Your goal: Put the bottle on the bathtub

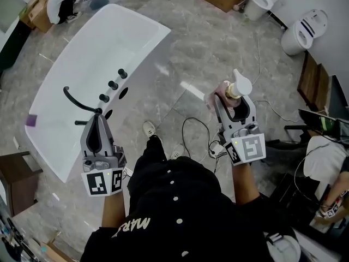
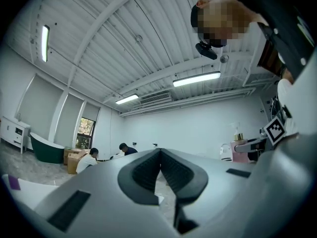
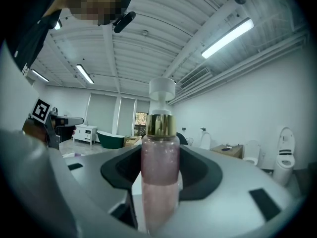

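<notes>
Nearest me, the person's right claw (image 1: 234, 98) was clamped on the pink pump bottle (image 1: 235, 89). Its dark pads squeezed the lower body from both sides, so the gold collar and white pump head stood upright, clear above the jaws. The left claw (image 1: 97, 119) was empty, its jaws closed tip to tip, and it showed against the near side of the white bathtub (image 1: 92, 42). The bottle was in the air over the marble floor (image 1: 180, 53), well to the right of the tub and not yet above it. To my eye the step in hand was the carry across. Doing it well would mean holding the bottle upright and bringing it over the flat deck of the tub. The spot should be a bare patch clear of the black tap knobs (image 1: 113, 84) and the curved black spout (image 1: 76, 99). The base should sit flat before the jaws part. Farther along the rim lay a small purple object (image 1: 31, 120), and beyond the tub a person in white (image 1: 57, 1) crouched on the floor.
</notes>
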`<state>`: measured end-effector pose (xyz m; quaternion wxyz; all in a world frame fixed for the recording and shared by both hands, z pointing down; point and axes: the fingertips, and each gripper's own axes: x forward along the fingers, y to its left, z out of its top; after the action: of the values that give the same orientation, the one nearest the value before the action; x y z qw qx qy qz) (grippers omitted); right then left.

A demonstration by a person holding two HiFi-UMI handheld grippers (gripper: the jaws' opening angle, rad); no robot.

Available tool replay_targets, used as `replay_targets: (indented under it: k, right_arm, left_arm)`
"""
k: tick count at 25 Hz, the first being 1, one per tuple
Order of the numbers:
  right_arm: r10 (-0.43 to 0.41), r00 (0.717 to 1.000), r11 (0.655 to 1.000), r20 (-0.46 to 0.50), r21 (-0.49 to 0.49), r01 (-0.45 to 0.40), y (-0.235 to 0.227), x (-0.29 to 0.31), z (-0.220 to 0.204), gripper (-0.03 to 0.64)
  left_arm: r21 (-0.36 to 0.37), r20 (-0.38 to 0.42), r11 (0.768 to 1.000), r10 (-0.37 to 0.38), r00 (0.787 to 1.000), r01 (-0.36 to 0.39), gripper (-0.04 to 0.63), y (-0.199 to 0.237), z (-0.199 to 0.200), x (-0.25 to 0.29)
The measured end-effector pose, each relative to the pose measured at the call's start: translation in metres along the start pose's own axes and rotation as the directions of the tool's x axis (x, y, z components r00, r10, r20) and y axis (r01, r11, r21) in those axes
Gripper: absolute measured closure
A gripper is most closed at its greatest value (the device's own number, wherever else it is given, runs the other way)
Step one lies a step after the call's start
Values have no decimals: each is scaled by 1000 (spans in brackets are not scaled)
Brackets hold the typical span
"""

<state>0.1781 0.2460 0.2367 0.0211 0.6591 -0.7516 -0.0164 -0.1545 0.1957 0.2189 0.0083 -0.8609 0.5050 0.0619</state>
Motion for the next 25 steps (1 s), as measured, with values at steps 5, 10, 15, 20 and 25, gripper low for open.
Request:
replay_targets:
  k: [5, 10, 15, 20, 25]
  right_arm:
    - [-24, 1000, 1000, 17, 1, 24, -9, 35, 12, 397]
    - [-60, 998, 998, 19, -6, 60, -12, 80, 19, 397]
    - [-94, 995, 995, 26, -13, 95, -14, 122, 24, 397]
    - [-115, 993, 993, 19, -5, 115, -14, 156, 26, 397]
    - [-95, 995, 995, 20, 27, 94, -11, 186, 23, 397]
  left_arm:
    - [-19, 44, 999, -37, 998, 38, 586, 19, 4, 50]
    - [-25, 62, 997, -65, 996, 66, 586, 48, 5, 98]
    - [-28, 65, 996, -82, 994, 84, 586, 79, 4, 136]
    - [-31, 64, 994, -104, 993, 106, 586, 104, 1, 162]
    - [-31, 34, 992, -118, 992, 119, 586, 120, -8, 181]
